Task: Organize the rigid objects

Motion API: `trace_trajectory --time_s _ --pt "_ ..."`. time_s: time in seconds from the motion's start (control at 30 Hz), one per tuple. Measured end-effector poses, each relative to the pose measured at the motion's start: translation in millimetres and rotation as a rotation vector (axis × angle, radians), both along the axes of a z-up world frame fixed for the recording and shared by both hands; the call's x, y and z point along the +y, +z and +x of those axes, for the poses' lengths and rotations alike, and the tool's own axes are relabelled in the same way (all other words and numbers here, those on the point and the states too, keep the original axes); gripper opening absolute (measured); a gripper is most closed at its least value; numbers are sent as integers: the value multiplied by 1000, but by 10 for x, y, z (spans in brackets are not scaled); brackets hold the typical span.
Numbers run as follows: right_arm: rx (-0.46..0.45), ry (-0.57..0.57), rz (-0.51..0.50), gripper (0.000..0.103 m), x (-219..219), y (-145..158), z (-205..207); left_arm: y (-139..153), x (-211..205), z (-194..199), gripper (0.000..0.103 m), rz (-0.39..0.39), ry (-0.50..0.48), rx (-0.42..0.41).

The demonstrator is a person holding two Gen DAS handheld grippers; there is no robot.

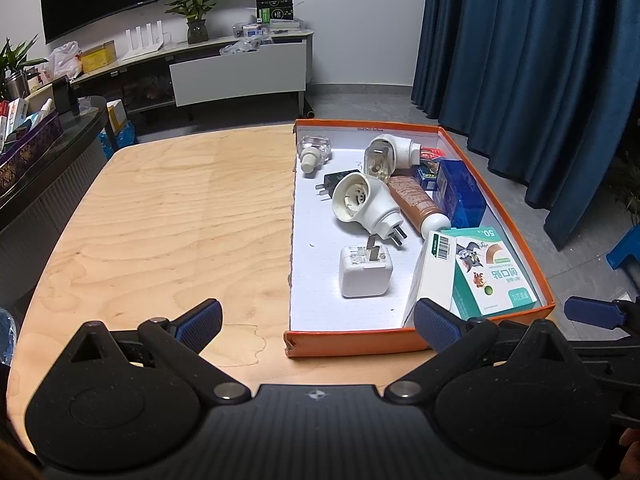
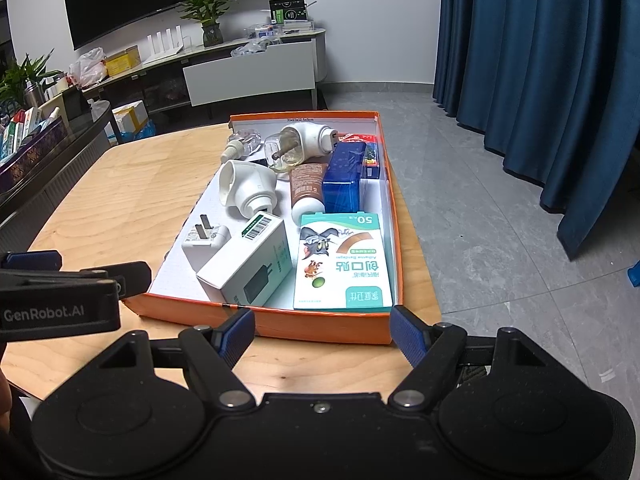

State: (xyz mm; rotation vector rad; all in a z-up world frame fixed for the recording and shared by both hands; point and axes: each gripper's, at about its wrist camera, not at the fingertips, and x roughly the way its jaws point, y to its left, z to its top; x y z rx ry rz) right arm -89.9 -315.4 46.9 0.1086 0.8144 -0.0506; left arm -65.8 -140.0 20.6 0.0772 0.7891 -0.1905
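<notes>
- Both hand-held grippers are hanging wide open with nothing in them: the left hand-held gripper (image 1: 316, 322) at the near left corner of the box, the right hand-held gripper (image 2: 322, 330) just in front of its near wall.
- Pretty much everything seems packed already. The shallow orange cardboard box with a white floor (image 1: 352, 344) sits on the right half of the pale plywood desk (image 1: 160, 220).
- Inside, from the left wrist view: white cube charger with metal prongs (image 1: 365, 272) at about 6 o'clock, round white plug-in vaporizer (image 1: 366, 204) dead centre, a second white vaporizer with a clear bottle (image 1: 390, 152) at 12, small clear glass refill bottle (image 1: 314, 150) at 11.
- Brown tube with a white cap (image 1: 418, 206), translucent blue plastic case (image 1: 458, 192) and teal-and-white cartoon bandage carton (image 1: 486, 276) run down the 3-to-5 side; white carton with a barcode (image 2: 248, 264) leans beside it.
- Desk outside the box looks bare, so I'd guess it's basically done, maybe some straightening left.
</notes>
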Motion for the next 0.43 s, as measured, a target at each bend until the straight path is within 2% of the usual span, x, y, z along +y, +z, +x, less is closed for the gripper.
trace_trajectory --time_s 0.33,0.43 --pt "1 -2 -3 88 6 -7 6 4 4 -26 103 -7 2 -37" --pt "1 -4 -3 88 0 -5 11 0 19 5 103 -18 1 -18"
